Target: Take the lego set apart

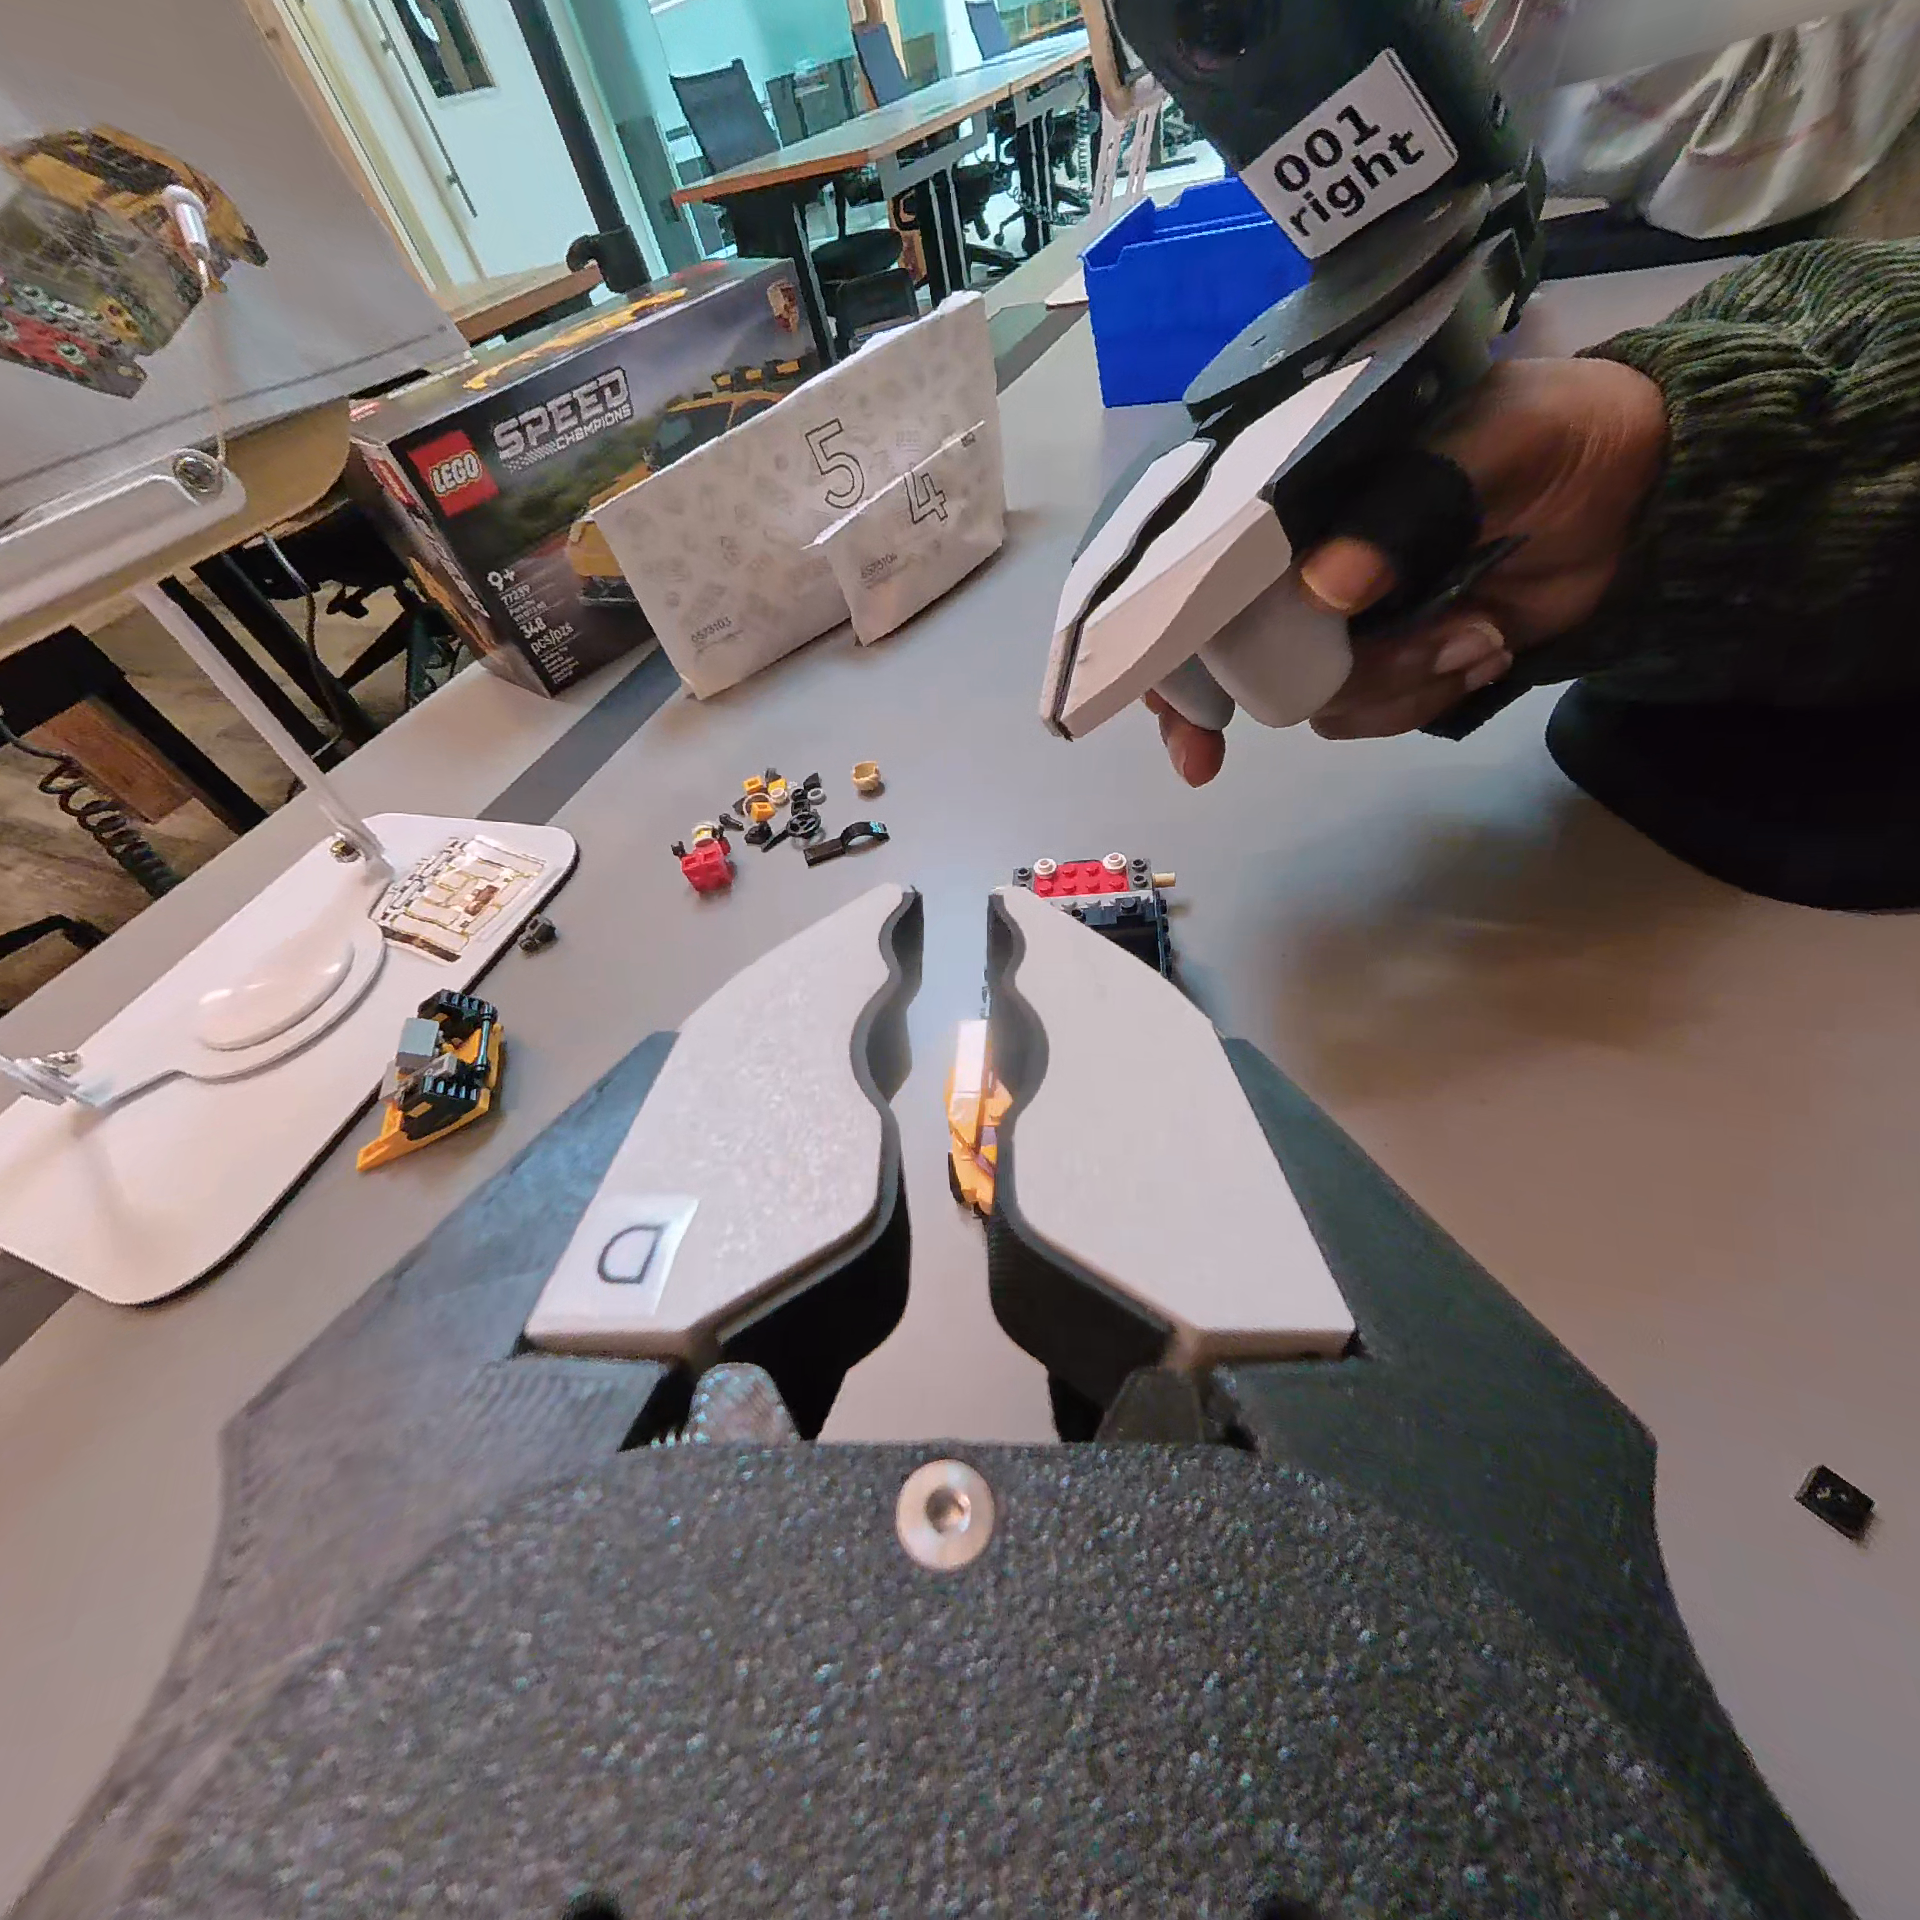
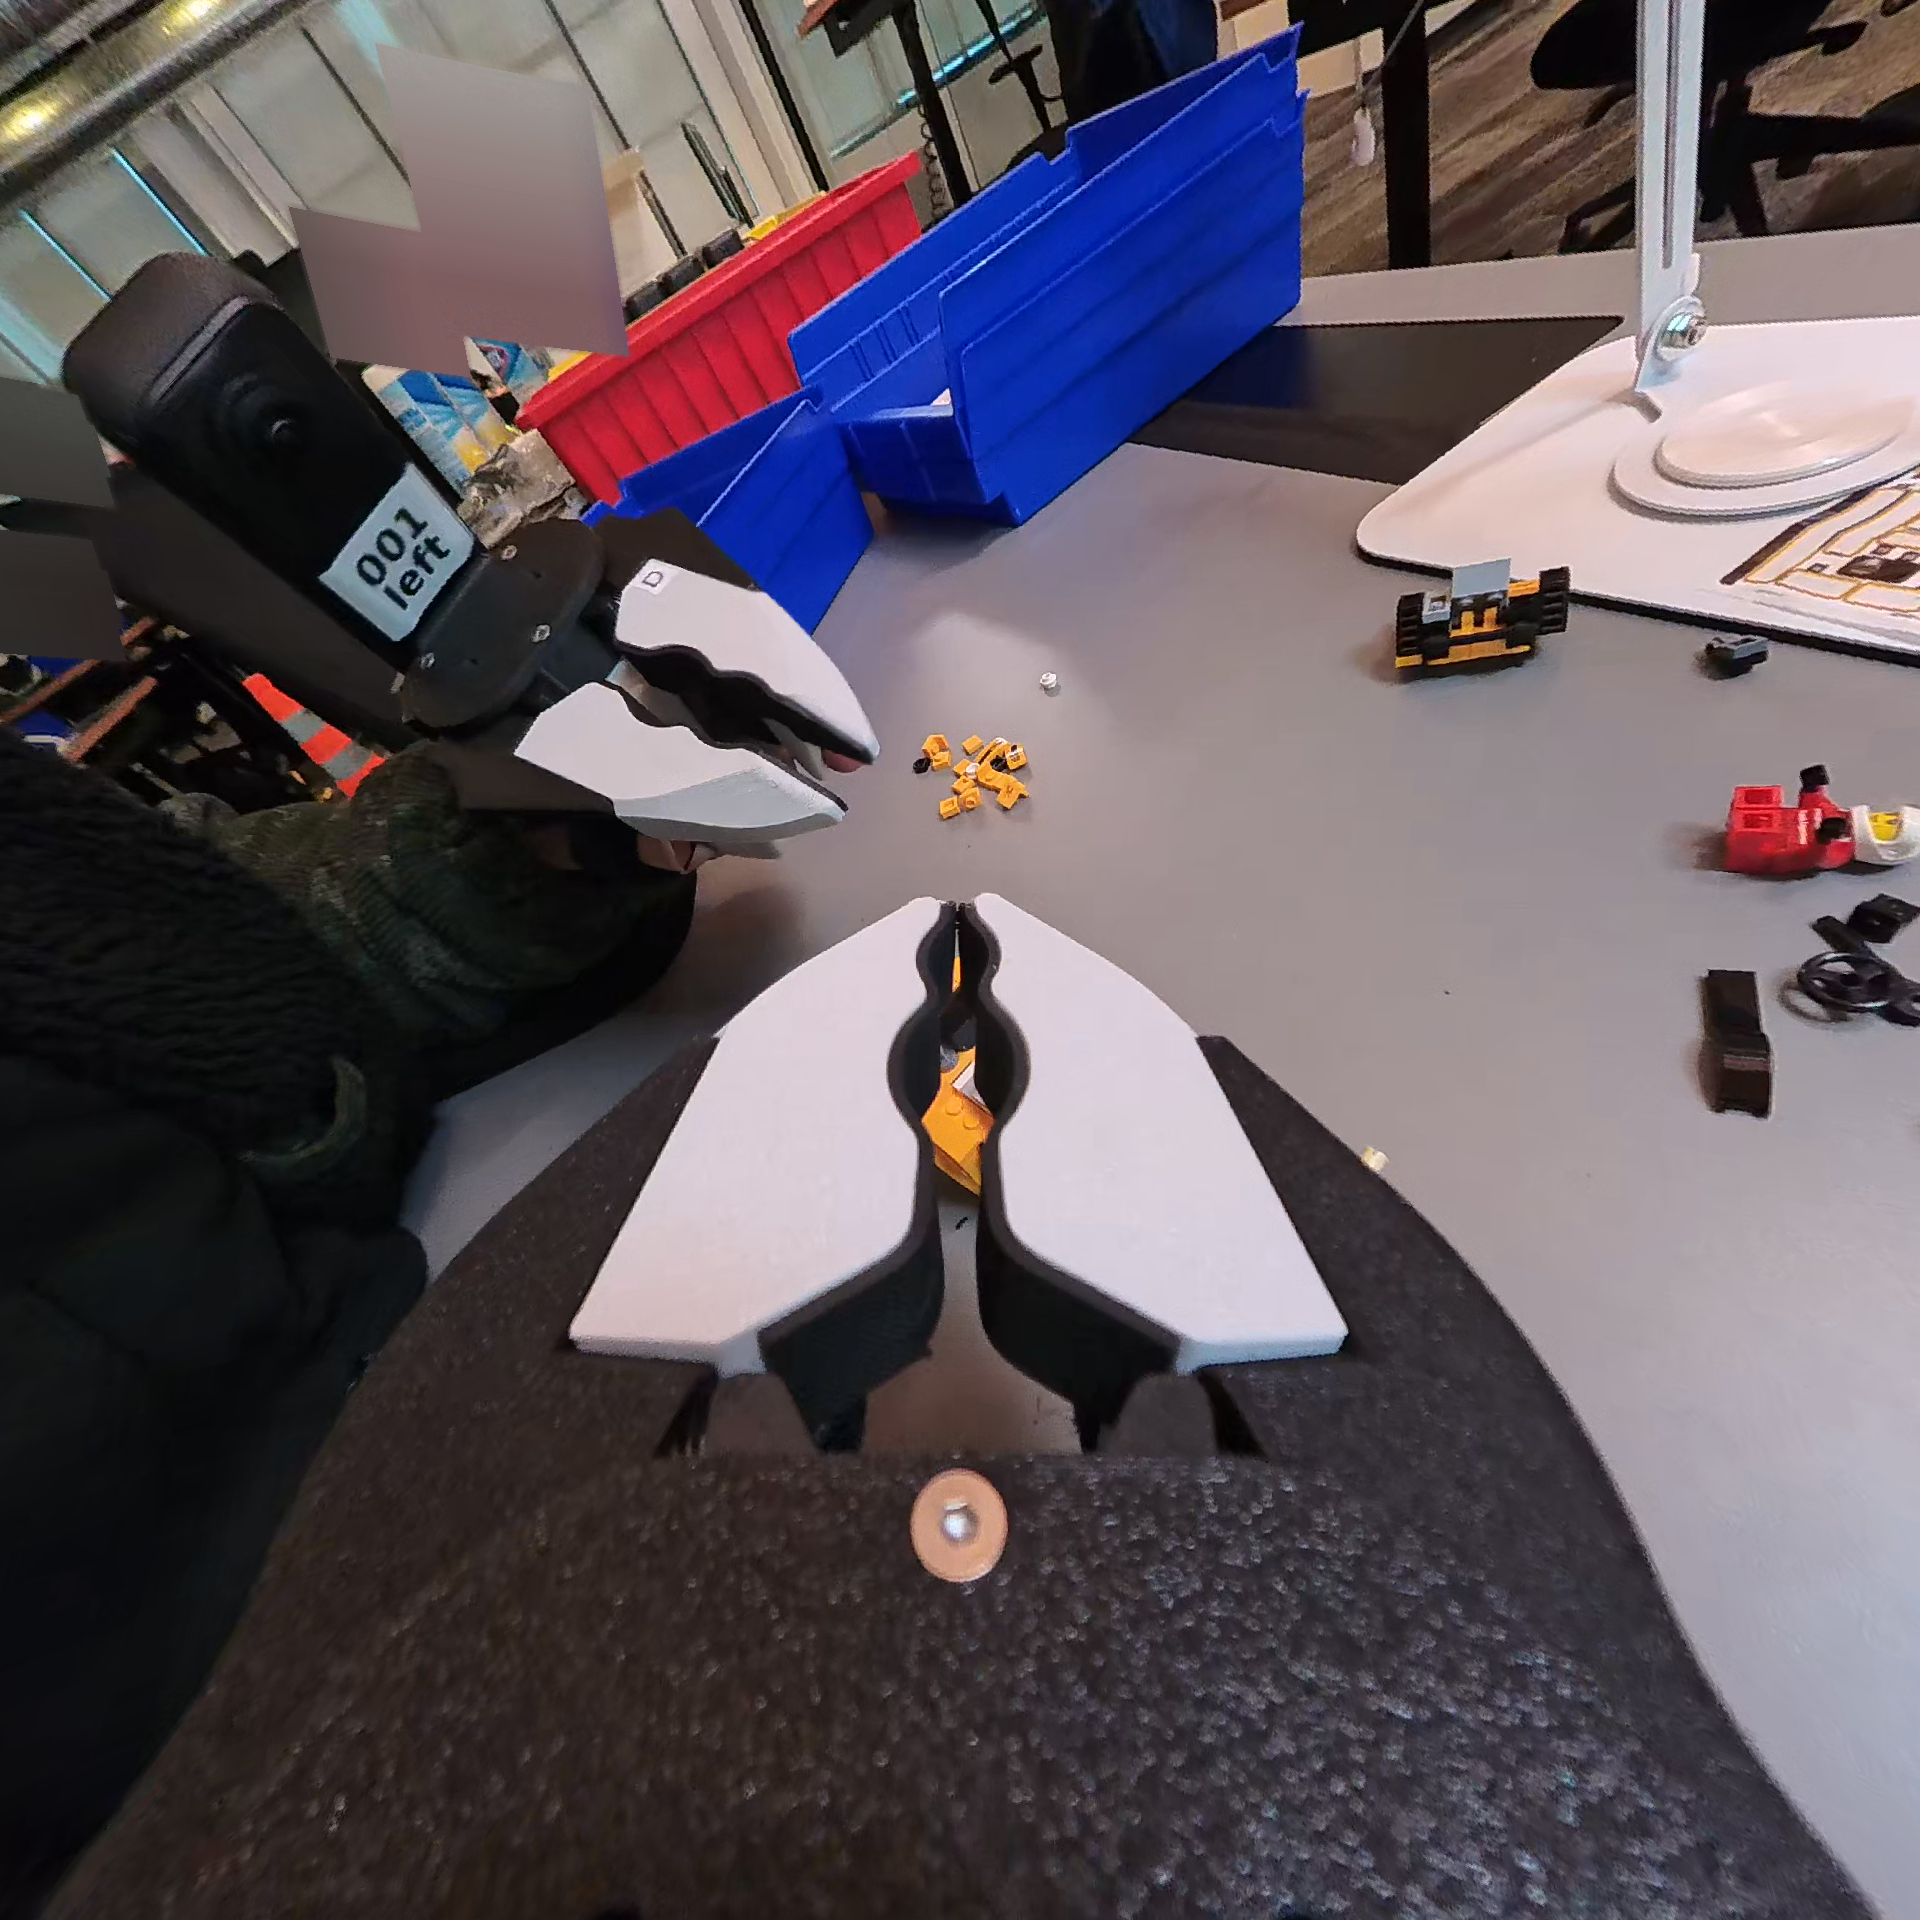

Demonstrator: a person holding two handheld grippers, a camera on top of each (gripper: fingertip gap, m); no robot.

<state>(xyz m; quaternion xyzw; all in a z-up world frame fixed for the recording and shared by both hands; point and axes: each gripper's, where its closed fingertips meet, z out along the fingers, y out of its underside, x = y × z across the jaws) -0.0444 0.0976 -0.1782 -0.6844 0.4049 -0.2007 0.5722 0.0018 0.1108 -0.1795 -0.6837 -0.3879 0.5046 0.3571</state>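
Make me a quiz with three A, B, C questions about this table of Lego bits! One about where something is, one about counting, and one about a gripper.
1. Where does the black-and-yellow Lego chunk lie?
A in a blue bin
B on the grey table, beside the flat white stand base
C on top of a cardboard box

2. How many white paper bags stand on the table?
A one
B four
C two

3. The right gripper is:
A shut, tips meeting
B wide open
C out of view

Answers: B, the chunk rests on grey table at the base's edge. C, a big bag stands with a smaller one in front. A, its grey tips touch in the right wrist view.
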